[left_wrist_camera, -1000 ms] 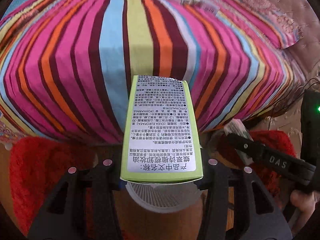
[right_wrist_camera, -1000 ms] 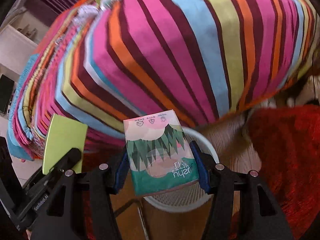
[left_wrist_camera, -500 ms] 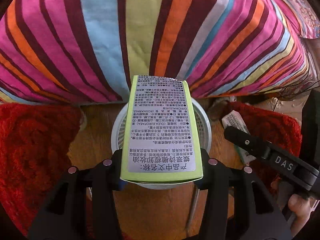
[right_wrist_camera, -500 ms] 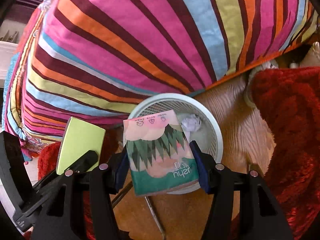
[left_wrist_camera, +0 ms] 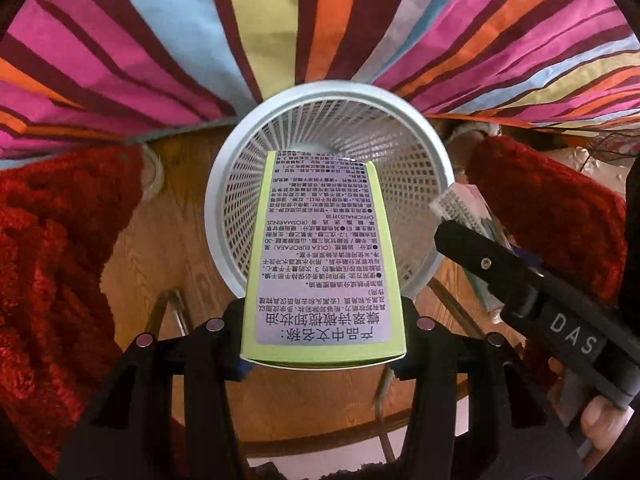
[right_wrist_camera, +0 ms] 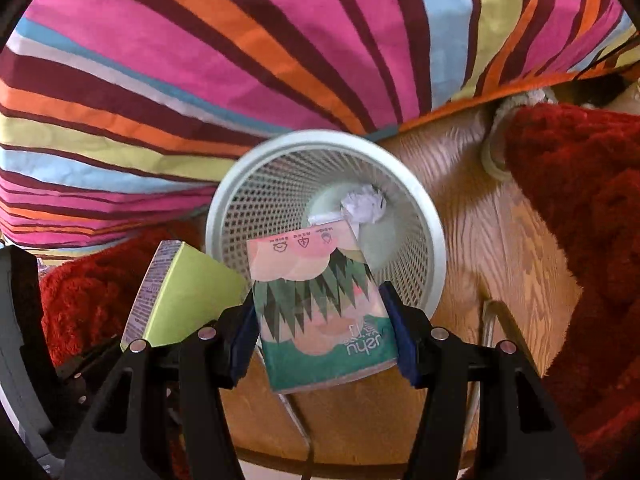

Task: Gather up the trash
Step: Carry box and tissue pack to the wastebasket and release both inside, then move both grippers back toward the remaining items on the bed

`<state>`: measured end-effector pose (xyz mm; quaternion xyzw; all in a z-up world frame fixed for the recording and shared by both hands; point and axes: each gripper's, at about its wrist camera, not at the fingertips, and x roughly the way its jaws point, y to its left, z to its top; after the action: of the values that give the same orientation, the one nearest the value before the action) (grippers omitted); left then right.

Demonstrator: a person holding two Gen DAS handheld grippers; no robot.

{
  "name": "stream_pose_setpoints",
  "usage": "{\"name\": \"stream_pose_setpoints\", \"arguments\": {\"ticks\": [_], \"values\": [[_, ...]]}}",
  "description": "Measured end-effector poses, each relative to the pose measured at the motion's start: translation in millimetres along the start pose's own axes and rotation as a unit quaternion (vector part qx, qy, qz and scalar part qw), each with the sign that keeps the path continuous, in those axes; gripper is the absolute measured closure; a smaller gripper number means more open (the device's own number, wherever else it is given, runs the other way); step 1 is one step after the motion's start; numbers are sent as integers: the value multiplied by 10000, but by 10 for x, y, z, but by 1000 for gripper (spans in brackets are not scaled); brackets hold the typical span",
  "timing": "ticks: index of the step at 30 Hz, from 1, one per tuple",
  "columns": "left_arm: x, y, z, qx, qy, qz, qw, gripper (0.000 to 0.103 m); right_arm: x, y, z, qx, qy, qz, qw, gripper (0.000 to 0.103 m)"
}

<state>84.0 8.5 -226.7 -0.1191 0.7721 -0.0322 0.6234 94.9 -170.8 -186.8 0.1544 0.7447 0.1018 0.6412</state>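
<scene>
Now both of our grippers carry trash over the white mesh bin.

Low in the left wrist view, our left gripper (left_wrist_camera: 324, 344) is clamped on the green carton (left_wrist_camera: 324, 256), whose far end points into the bin (left_wrist_camera: 224, 184) at frame centre. In the right wrist view, our right gripper (right_wrist_camera: 320, 344) pinches the tissue pack (right_wrist_camera: 320, 312), tilted over the bin rim (right_wrist_camera: 432, 240), with a crumpled paper (right_wrist_camera: 364, 206) already inside. We judge the carton could catch on the near rim and tip the light bin, or the two items could collide since they hang just beside each other, dropping onto the wood floor (right_wrist_camera: 500, 248) by the red rug (right_wrist_camera: 580, 200).
</scene>
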Motion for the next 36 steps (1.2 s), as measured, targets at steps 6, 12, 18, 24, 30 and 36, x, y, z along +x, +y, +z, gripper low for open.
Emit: {"name": "stream_pose_setpoints", "arguments": {"ticks": [6, 12, 18, 24, 30, 36], "values": [[84, -5, -2, -2, 225, -70, 9997, 46, 30, 3, -13, -22, 115, 207, 9997, 47], [92, -21, -7, -19, 232, -65, 9997, 21, 71, 22, -16, -8, 101, 149, 9998, 17], [66, 5, -9, -117, 149, -78, 9998, 21, 50, -32, 6, 153, 23, 127, 9998, 15], [47, 2, -9, -113, 94, -39, 9999, 21, 8, -68, 21, 236, -76, 114, 9996, 15], [-66, -13, -21, -59, -163, 24, 9998, 21, -134, -67, -3, 190, -379, 110, 9990, 15], [-368, -46, -72, -5, -881, 164, 9960, 21, -450, -10, -23, -57, -1097, 99, 9939, 15]]}}
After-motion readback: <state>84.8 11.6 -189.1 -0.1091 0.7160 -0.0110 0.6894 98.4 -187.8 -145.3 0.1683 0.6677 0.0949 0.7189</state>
